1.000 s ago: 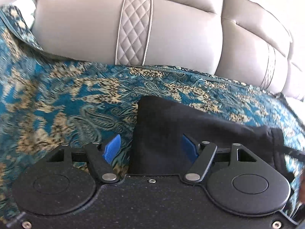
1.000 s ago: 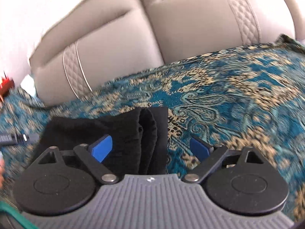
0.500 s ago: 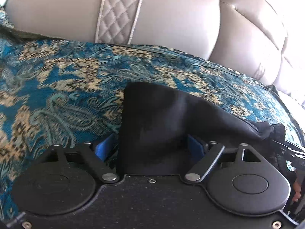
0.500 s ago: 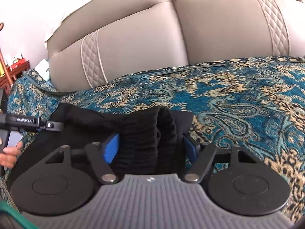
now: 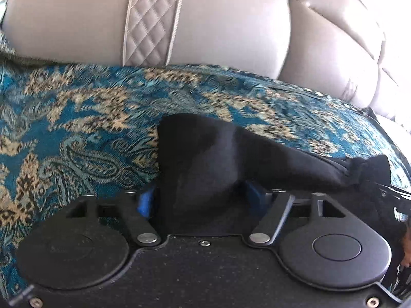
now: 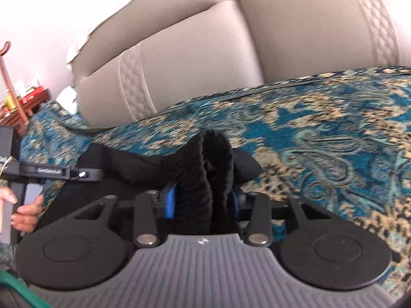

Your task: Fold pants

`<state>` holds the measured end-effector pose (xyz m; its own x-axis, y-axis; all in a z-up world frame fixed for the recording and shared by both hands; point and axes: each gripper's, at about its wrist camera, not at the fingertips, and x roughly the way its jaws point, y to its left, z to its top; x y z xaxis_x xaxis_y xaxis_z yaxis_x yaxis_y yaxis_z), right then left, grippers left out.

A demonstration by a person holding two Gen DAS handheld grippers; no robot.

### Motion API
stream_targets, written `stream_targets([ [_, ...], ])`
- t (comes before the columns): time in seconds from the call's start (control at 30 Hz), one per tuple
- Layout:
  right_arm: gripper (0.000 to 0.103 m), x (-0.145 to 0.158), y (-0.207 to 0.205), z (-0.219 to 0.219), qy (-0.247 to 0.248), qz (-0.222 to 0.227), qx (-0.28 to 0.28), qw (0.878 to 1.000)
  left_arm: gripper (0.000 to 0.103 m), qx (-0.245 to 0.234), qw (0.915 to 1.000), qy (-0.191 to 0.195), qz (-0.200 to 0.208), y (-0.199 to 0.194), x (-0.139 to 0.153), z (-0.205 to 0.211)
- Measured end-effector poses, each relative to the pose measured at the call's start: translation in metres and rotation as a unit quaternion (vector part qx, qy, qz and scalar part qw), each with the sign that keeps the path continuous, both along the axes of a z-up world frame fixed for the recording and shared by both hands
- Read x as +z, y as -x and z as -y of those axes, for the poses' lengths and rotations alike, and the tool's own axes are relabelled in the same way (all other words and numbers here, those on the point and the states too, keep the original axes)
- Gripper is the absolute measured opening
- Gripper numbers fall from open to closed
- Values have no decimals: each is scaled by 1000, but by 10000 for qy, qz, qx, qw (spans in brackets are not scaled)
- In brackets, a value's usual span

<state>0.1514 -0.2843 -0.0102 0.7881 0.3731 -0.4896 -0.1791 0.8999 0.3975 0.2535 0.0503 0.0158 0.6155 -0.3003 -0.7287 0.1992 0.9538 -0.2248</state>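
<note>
Pants (image 5: 205, 159), black and part-folded on the patterned sofa cover (image 5: 77, 128), sit pinched at opposite ends between the left tongs (image 5: 200, 200) and right tongs (image 6: 203, 202), seemingly mid-fold, so next both should carry the ends over together.

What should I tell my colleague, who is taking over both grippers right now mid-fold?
Left gripper: jaws shut on a smooth corner of the black pants.
Right gripper: jaws shut on the bunched ribbed end of the pants.
The pants lie on the teal patterned cover of the sofa, stretched between the two grippers and raised at both held ends.
Done: both ends gripped.
Left: probably carry the held ends across, lay them flat, release, then smooth. How many folds are already made cannot be told.
</note>
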Motion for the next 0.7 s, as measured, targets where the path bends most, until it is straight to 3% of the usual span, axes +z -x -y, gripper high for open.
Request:
stream_targets([
  [0.1, 67, -4, -2, 0, 55, 33, -109, 9999, 90, -83, 10000, -24, 8, -3, -4, 1],
  [0.23, 65, -3, -6, -10, 341, 70, -99, 9993, 87, -162, 9998, -143, 32, -2, -3, 8],
  [0.37, 68, -6, -6, -1, 92, 52, -277, 9996, 87, -206, 9998, -84, 9, -3, -4, 5],
  [0.43, 64, -7, -5, -6, 249, 104, -283, 9992, 86, -201, 9997, -140, 38, -2, -4, 7],
  [0.5, 59, -5, -6, -10, 330, 88, -242, 9991, 83, -190, 9997, -118, 89, 0, -3, 8],
  [0.57, 58, -4, -7, -8, 252, 37, -206, 9995, 72, -214, 9996, -93, 171, 3, -2, 9],
  [0.7, 53, -4, -7, -3, 93, 16, -156, 9998, 70, -274, 9995, -19, 156, 5, 1, 7],
])
